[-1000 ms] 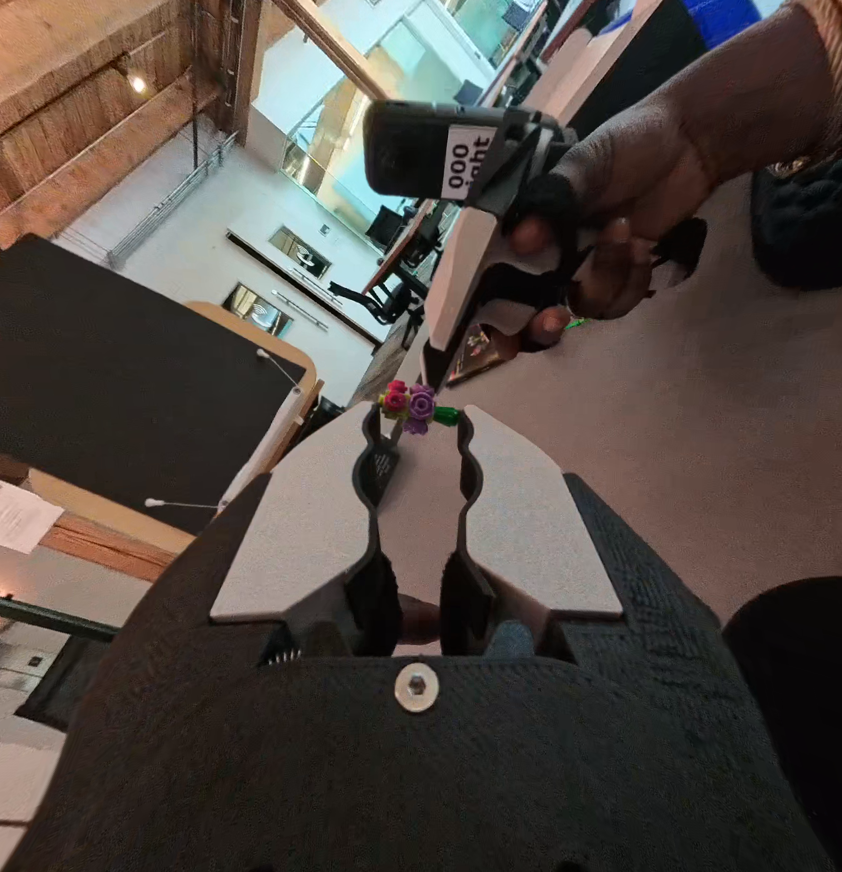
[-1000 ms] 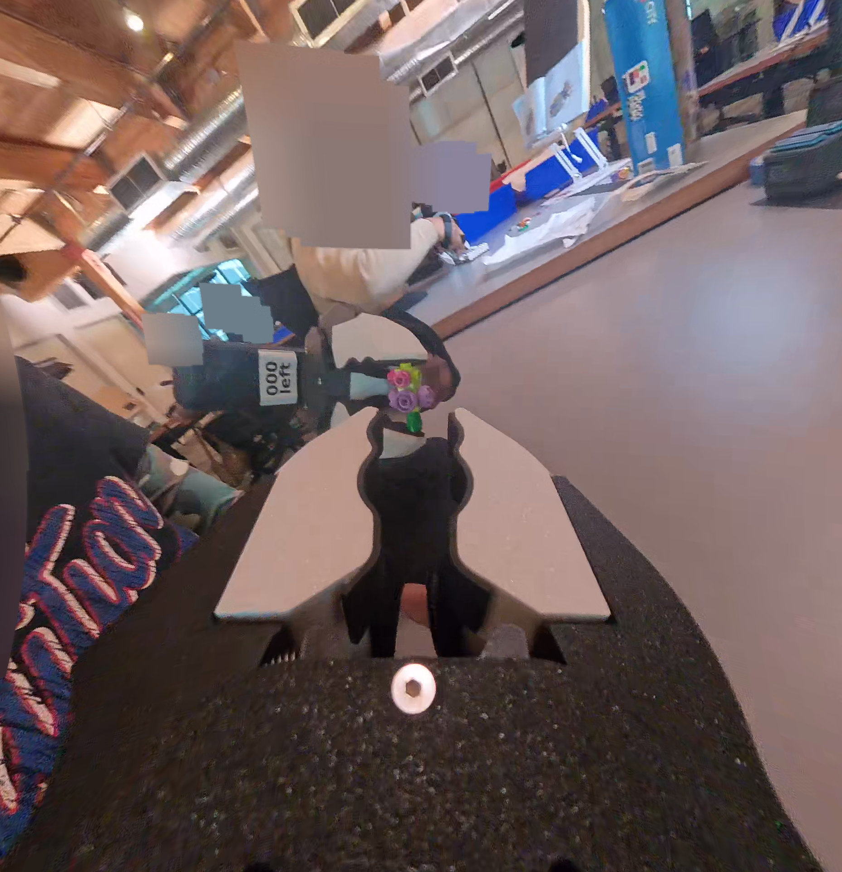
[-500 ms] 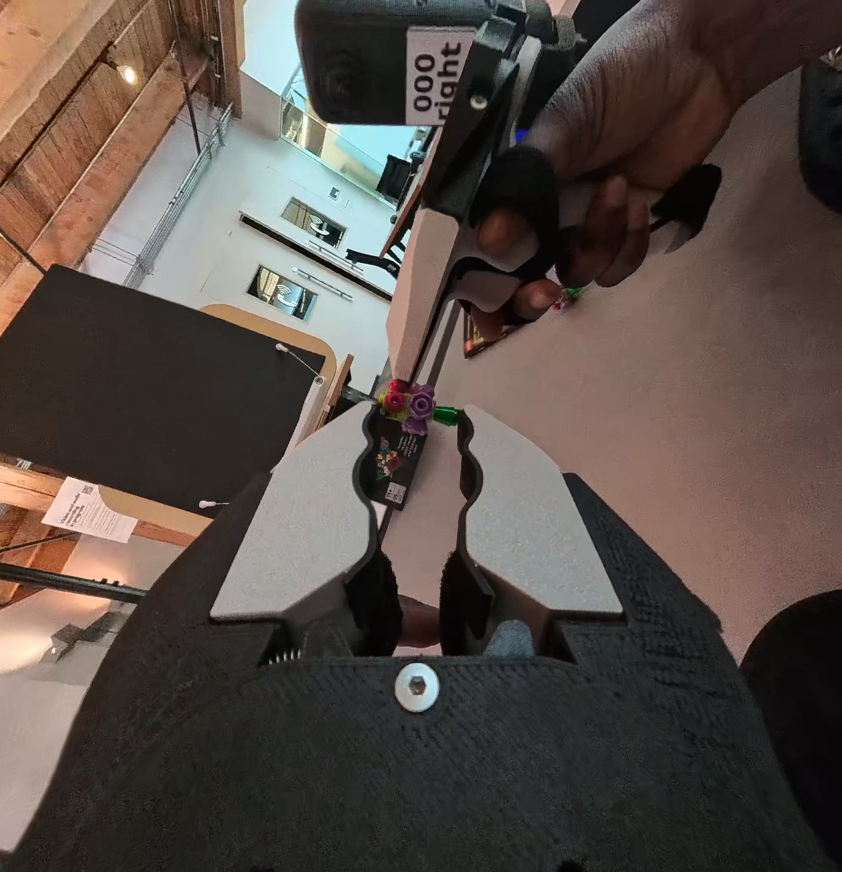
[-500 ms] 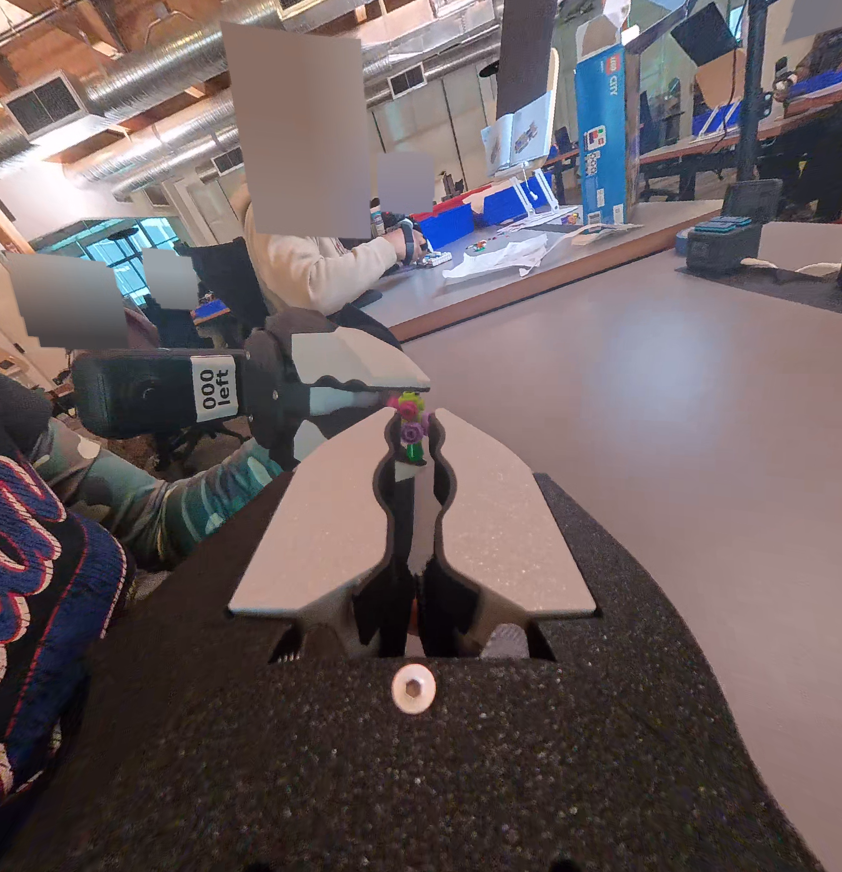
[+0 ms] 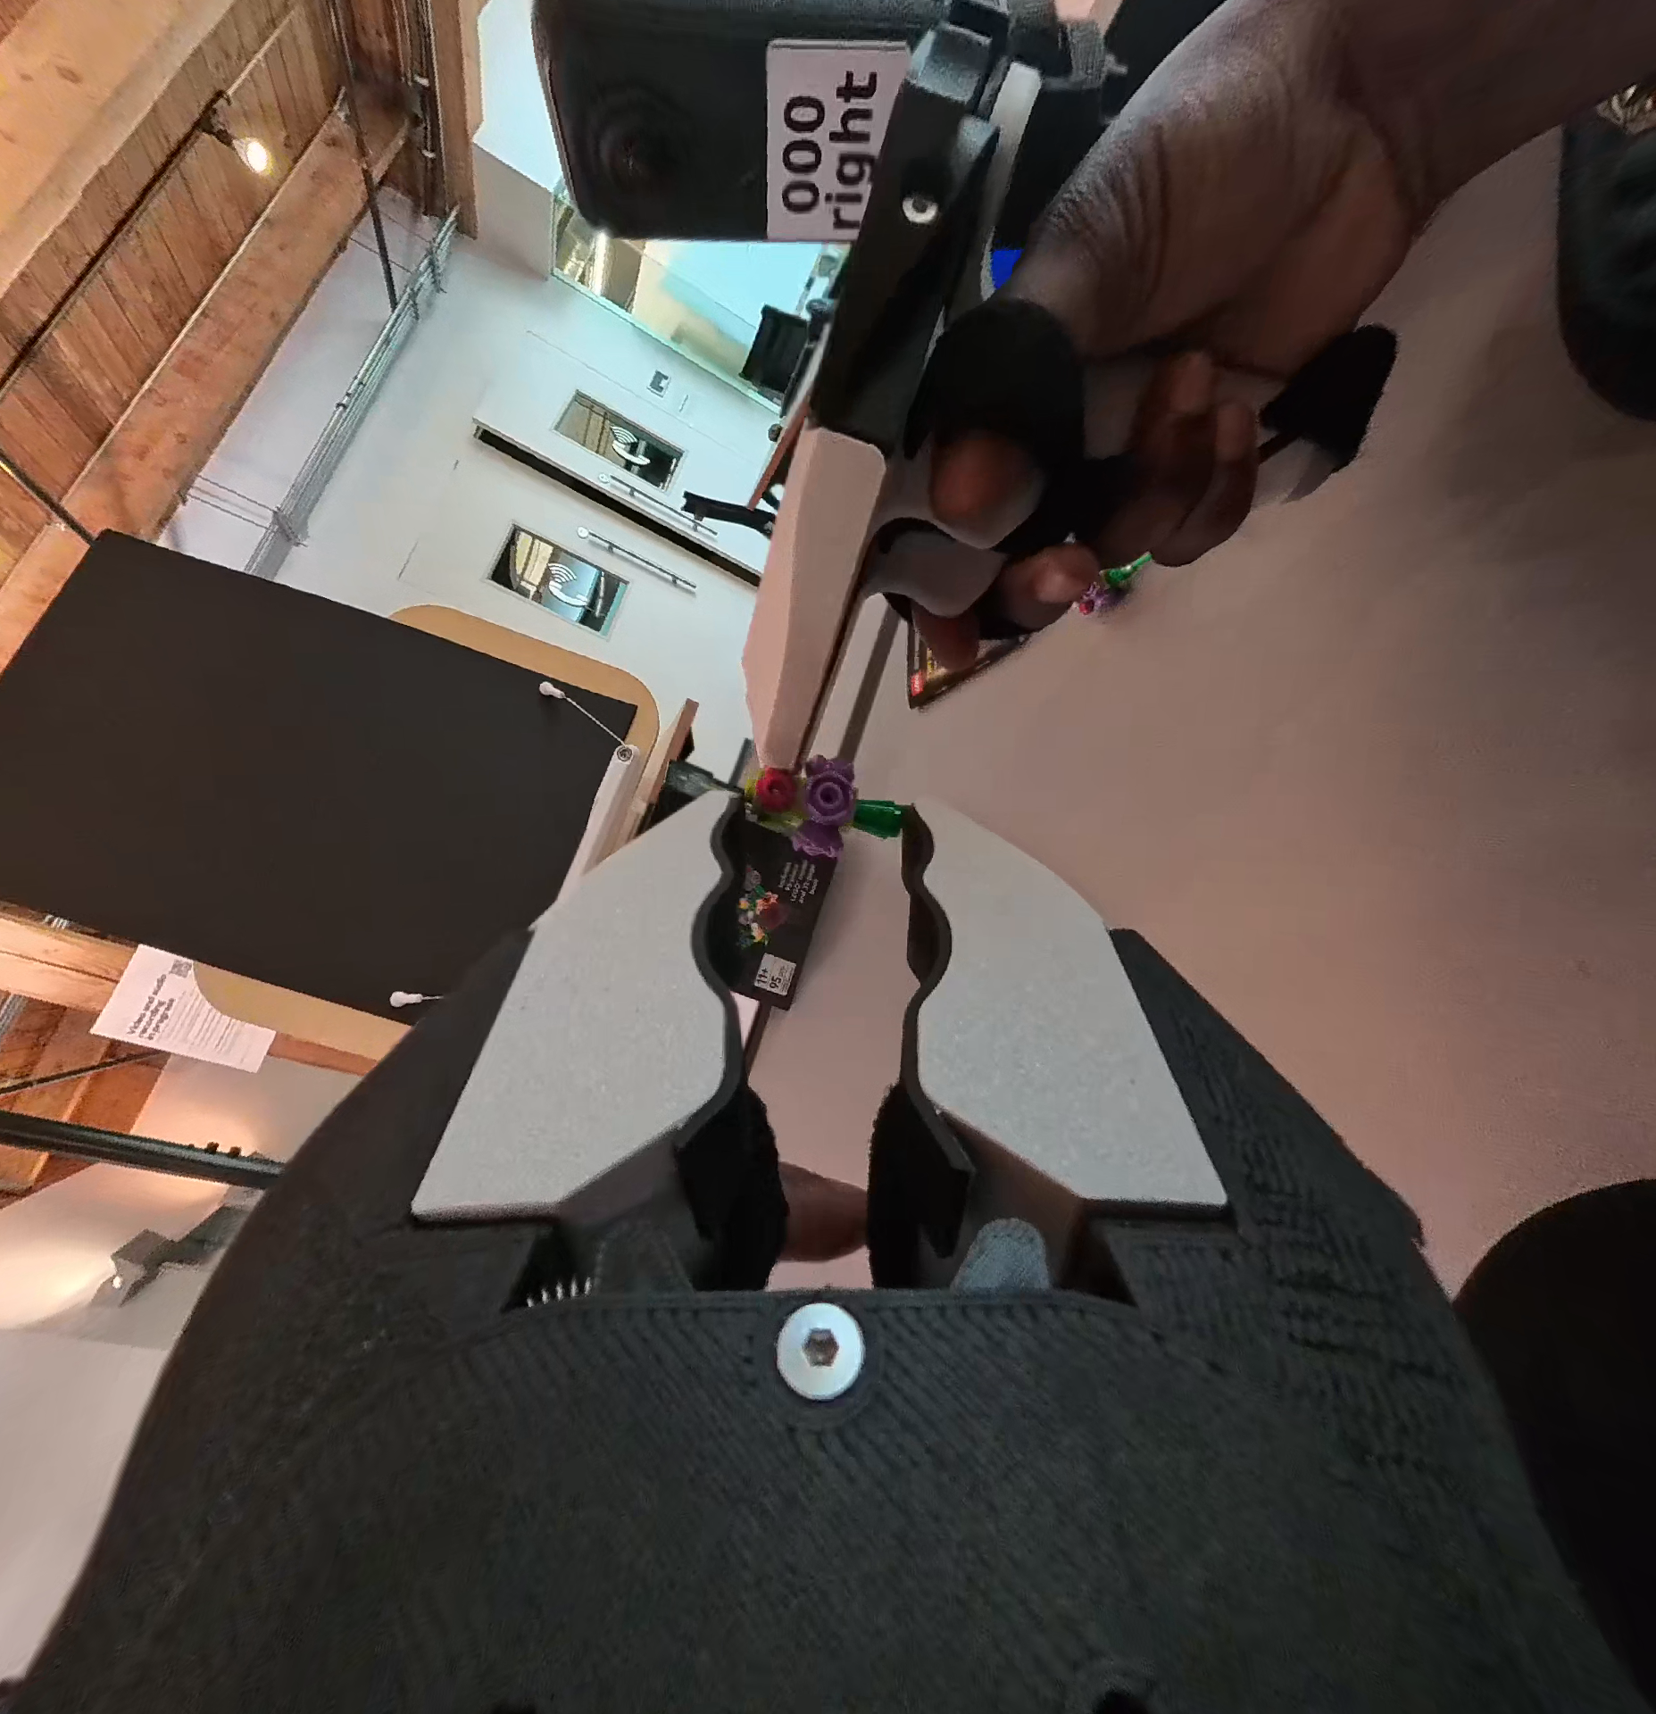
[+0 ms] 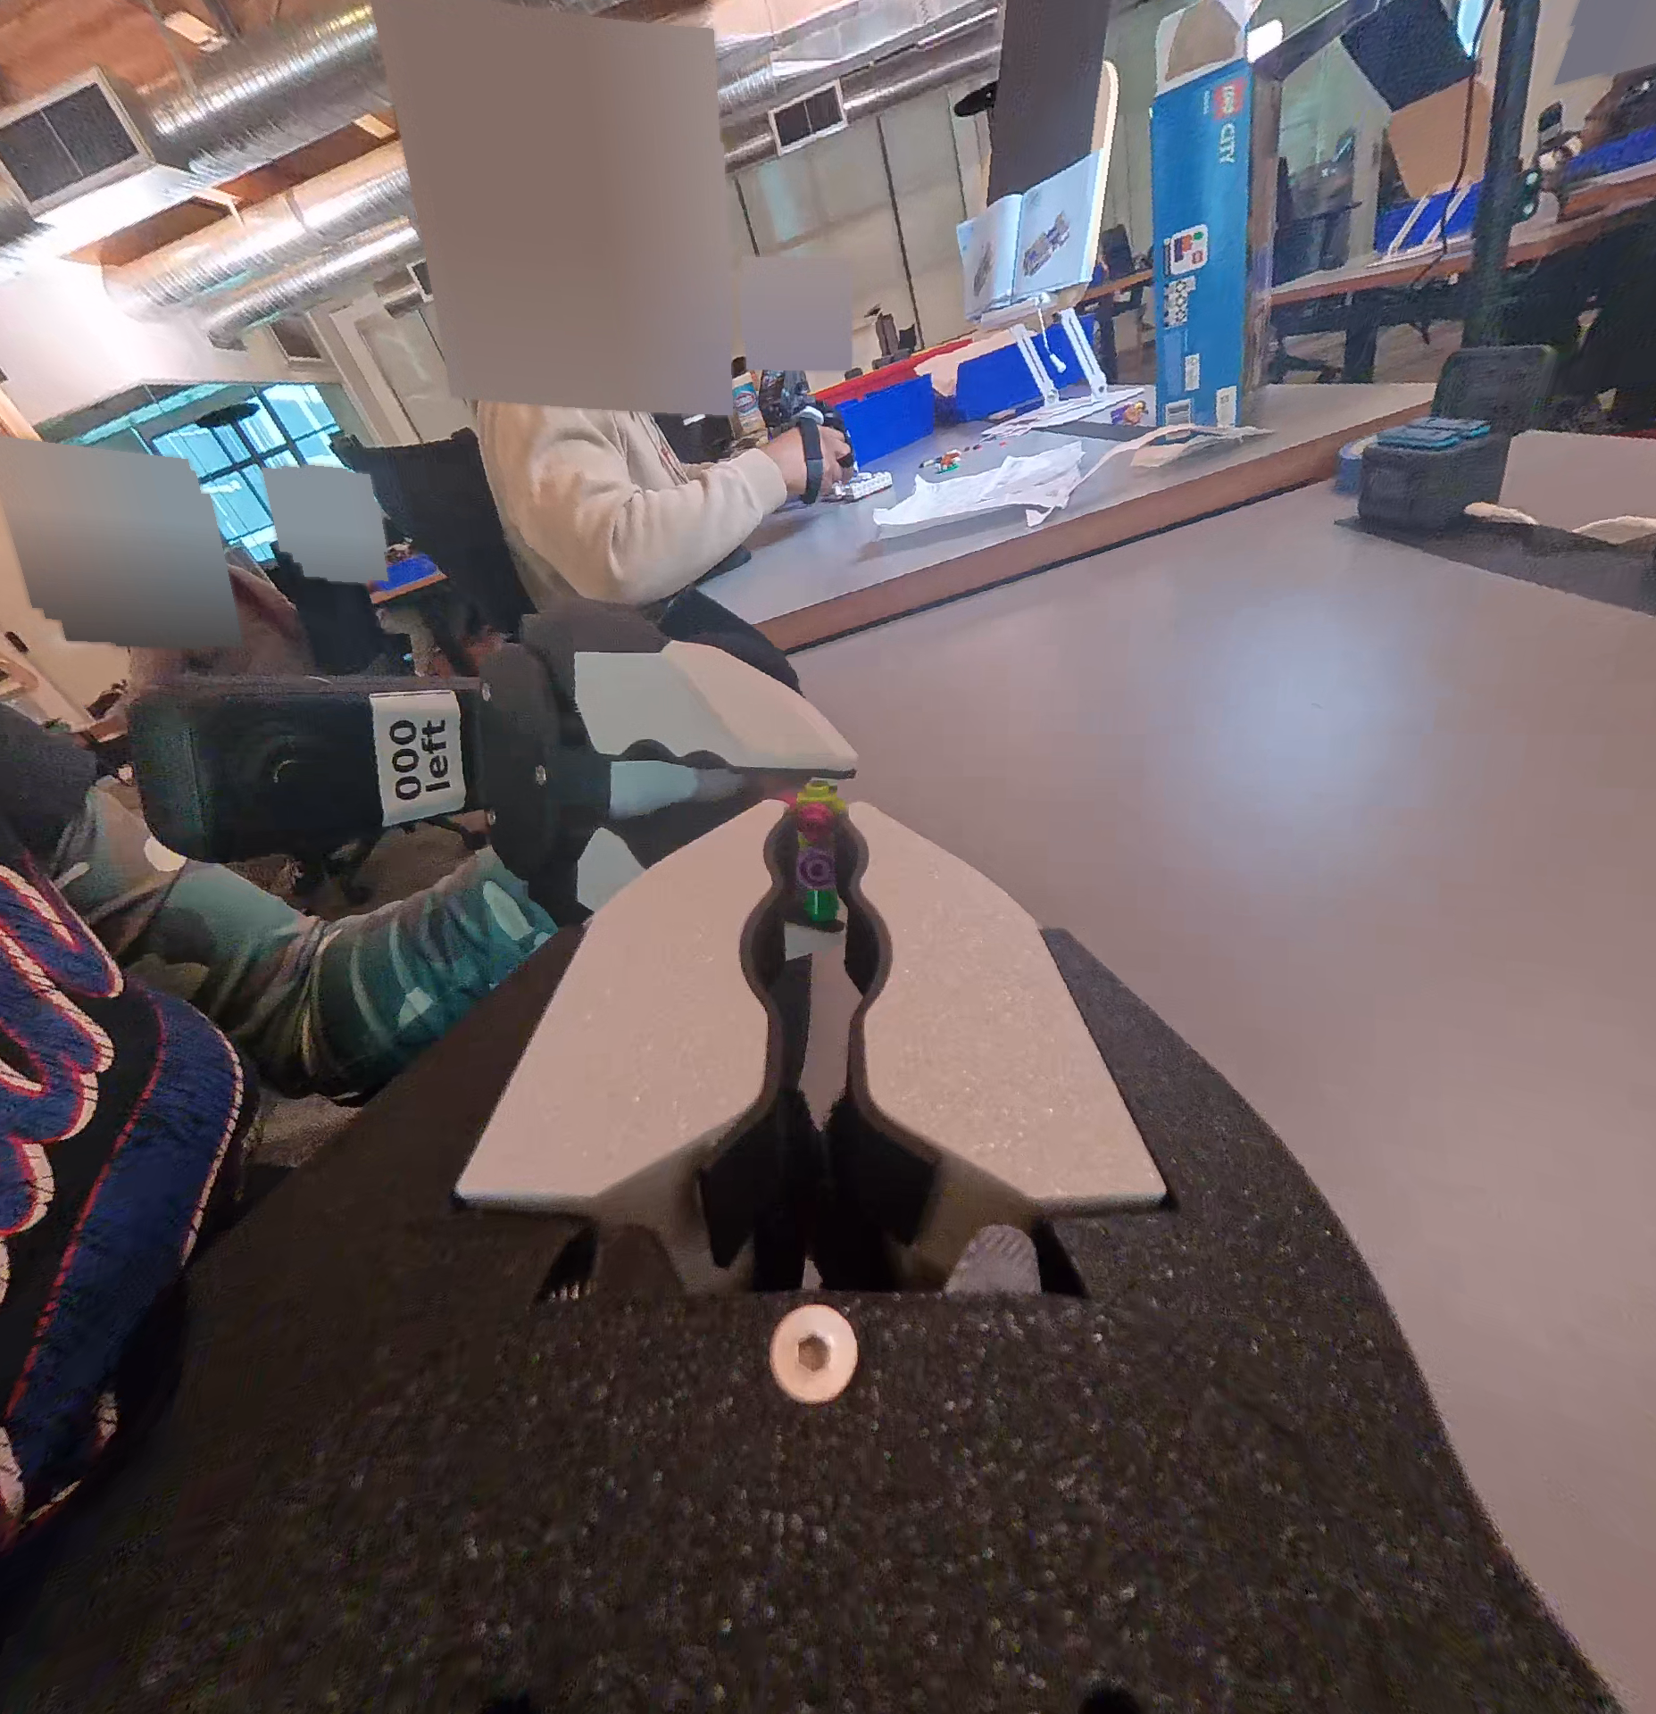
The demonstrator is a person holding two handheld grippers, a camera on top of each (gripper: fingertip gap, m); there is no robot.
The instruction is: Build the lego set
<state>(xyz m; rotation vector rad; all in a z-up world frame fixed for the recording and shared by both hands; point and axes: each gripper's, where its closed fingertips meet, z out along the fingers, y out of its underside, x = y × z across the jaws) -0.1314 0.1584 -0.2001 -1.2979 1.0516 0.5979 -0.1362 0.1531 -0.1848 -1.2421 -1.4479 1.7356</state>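
A small lego flower bunch (image 5: 819, 802), with red and purple blooms on a green stem, is pinched end to end between the tips of my left gripper (image 5: 828, 816), above the grey table (image 5: 1315, 881). My right gripper (image 6: 813, 858) has closed to a narrow gap around the same bunch (image 6: 815, 867) from the sides. In the left wrist view the right gripper's fingertip (image 5: 773, 733) touches the red bloom end. In the right wrist view the left gripper's upper finger (image 6: 722, 714) lies just over the bunch.
A second purple flower piece with a green stem (image 5: 1107, 589) lies on the table behind the right hand. A black lego box (image 5: 777, 918) stands beyond my left fingertips. A blue box (image 6: 1199, 250), papers and a person sit at the far table. A dark case (image 6: 1427, 473) stands far right. Less than 4 cm separates the two grippers' tips.
The right gripper has come in to the bunch and narrowed from wide open to closed around it. The left gripper still holds the bunch.
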